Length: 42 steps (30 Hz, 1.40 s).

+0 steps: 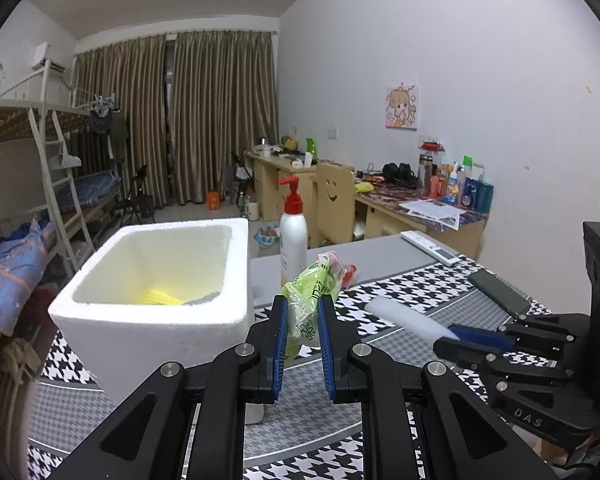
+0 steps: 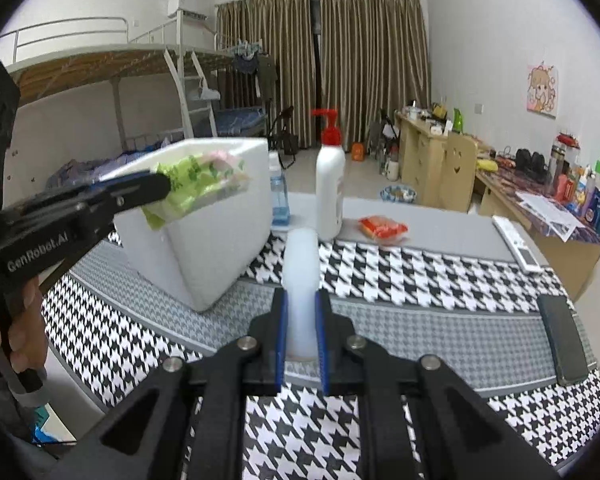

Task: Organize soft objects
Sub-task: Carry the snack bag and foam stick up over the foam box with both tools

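My left gripper (image 1: 303,312) is shut on a green plastic packet (image 1: 314,288) and holds it up just right of a white foam box (image 1: 156,320). The right wrist view shows the packet (image 2: 196,184) at the box's near rim (image 2: 204,248). A yellow item (image 1: 160,297) lies inside the box. My right gripper (image 2: 301,308) is shut on a white foam piece (image 2: 300,280) above the houndstooth cloth; it also shows in the left wrist view (image 1: 404,318). An orange packet (image 2: 382,229) lies on the table behind.
A white pump bottle (image 2: 330,192) with a red top and a blue bottle (image 2: 279,196) stand behind the box. A remote (image 2: 518,249) and a black phone (image 2: 562,340) lie at the right. The table's left edge is by my left hand.
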Tool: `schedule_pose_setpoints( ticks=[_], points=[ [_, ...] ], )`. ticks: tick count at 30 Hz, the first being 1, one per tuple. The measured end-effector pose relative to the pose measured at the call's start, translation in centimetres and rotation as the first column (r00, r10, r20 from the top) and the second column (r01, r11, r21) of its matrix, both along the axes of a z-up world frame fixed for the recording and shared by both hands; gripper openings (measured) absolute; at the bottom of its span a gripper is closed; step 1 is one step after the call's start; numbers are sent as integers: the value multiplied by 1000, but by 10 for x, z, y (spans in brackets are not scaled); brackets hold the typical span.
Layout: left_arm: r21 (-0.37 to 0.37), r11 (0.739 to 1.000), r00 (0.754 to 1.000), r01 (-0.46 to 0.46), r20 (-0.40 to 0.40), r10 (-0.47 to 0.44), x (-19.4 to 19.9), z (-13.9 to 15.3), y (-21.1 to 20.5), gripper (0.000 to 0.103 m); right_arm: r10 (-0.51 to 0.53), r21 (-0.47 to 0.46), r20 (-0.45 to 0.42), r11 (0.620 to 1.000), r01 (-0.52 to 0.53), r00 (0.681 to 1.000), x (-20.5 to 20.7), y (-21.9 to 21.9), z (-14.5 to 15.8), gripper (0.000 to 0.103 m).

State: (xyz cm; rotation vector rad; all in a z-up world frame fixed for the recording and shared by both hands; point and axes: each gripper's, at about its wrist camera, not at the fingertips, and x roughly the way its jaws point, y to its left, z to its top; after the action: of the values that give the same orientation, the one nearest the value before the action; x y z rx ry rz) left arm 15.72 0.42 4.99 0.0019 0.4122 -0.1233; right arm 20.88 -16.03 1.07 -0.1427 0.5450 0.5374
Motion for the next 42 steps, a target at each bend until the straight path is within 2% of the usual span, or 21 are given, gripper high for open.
schedule_pose_setpoints(
  ticks=[11,21,42],
  points=[
    [6,999,999,-44,31,44,-1,15,7,16,22,38,74,999,-24,997,0,7,23,16],
    [26,996,994,-82,71,80,0,32,12,16,28,74,99,997,-36,995,6,10,38,17],
    [36,976,975,-215,73,212,25,36,45,16,72,104,93,991,-82,993,29,33,55,17]
  ],
)
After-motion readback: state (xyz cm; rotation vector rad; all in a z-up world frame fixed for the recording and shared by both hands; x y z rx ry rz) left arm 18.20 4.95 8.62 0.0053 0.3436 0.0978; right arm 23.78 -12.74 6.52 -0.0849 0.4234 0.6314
